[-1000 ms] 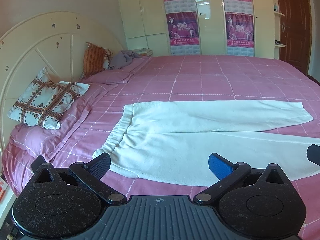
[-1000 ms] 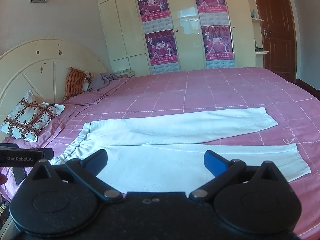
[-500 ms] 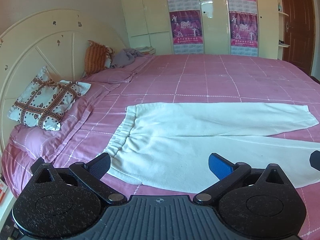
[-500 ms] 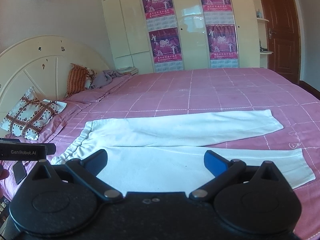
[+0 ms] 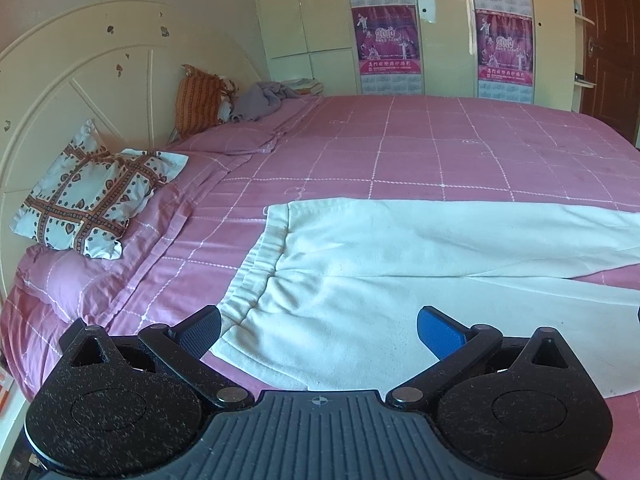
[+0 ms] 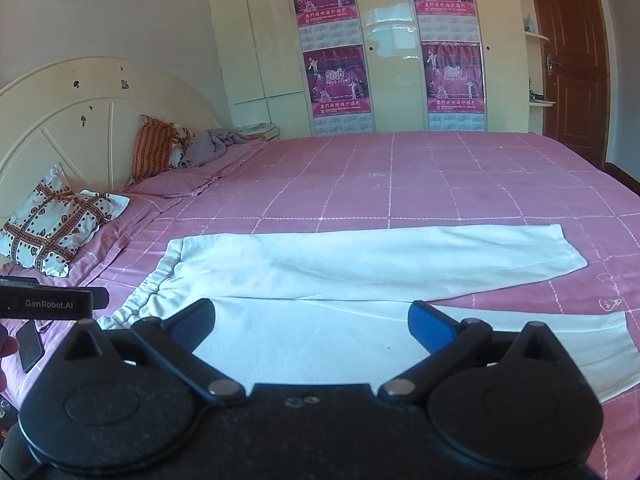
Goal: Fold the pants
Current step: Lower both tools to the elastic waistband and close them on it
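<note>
White pants point(image 5: 400, 272) lie flat on the pink checked bedspread point(image 5: 400, 152), waistband to the left, both legs running right. My left gripper point(image 5: 318, 330) is open and empty, above the near corner of the waistband. In the right wrist view the pants point(image 6: 360, 264) show full length, with the cuffs at the right. My right gripper point(image 6: 312, 322) is open and empty, over the near leg at mid-length. The left gripper's body point(image 6: 48, 303) shows at the left edge of that view.
A patterned pillow point(image 5: 96, 196) lies at the headboard point(image 5: 72, 92), with an orange cushion point(image 5: 198, 98) and a grey cloth point(image 5: 264, 100) further back. Wardrobe doors with posters point(image 6: 336, 76) stand behind the bed. A brown door point(image 6: 572, 60) is at the right.
Both grippers have moved forward and closer to the pants; the left one has shifted toward the waistband. The pants have not moved. Both stay open.
</note>
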### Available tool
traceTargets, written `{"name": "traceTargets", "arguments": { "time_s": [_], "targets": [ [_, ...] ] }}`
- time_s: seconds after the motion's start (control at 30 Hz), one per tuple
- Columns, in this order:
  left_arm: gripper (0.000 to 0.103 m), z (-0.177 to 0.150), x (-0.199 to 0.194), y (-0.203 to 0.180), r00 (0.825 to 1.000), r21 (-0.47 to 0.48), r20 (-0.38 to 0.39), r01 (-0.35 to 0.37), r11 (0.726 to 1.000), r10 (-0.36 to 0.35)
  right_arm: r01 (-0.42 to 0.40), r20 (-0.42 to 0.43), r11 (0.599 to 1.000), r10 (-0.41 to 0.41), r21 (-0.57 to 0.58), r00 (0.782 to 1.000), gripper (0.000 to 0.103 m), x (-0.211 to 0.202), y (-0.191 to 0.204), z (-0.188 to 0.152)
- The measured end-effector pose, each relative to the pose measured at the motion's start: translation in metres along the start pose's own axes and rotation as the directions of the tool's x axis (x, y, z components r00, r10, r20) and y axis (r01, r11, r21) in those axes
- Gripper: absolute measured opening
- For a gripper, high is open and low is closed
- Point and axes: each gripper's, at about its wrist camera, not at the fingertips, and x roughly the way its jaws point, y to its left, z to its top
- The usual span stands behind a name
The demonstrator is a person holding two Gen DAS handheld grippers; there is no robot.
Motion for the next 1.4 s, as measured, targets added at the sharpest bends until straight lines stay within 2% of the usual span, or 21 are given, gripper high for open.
{"name": "traceTargets", "arguments": {
  "time_s": [0.33,0.73,0.87,1.1,1.4],
  "targets": [
    [0.103,0.022,0.058,0.015,0.999,-0.01,-0.032,-0.008,1.0,0.007,-0.035,-0.016,0.998,0.035,-0.047,0.999,0.103,0.046,0.018,0.019],
    [0.103,0.048,0.134,0.031,0.996,-0.036,-0.08,-0.036,0.999,0.033,-0.087,-0.061,0.992,0.082,-0.087,0.995,0.093,0.112,0.035,0.035],
    [0.103,0.055,0.166,0.036,0.993,-0.046,-0.111,-0.042,0.998,0.037,-0.099,-0.09,0.991,0.091,-0.089,0.992,0.088,0.14,0.036,0.038],
    [0.103,0.066,0.227,0.043,0.985,-0.039,-0.153,-0.081,0.996,0.074,-0.118,-0.122,0.985,0.102,-0.128,0.987,0.086,0.192,0.04,0.046],
    [0.103,0.073,0.302,0.056,0.973,-0.063,-0.217,-0.094,0.994,0.078,-0.17,-0.182,0.976,0.144,-0.135,0.973,0.085,0.267,0.043,0.058]
  ]
}}
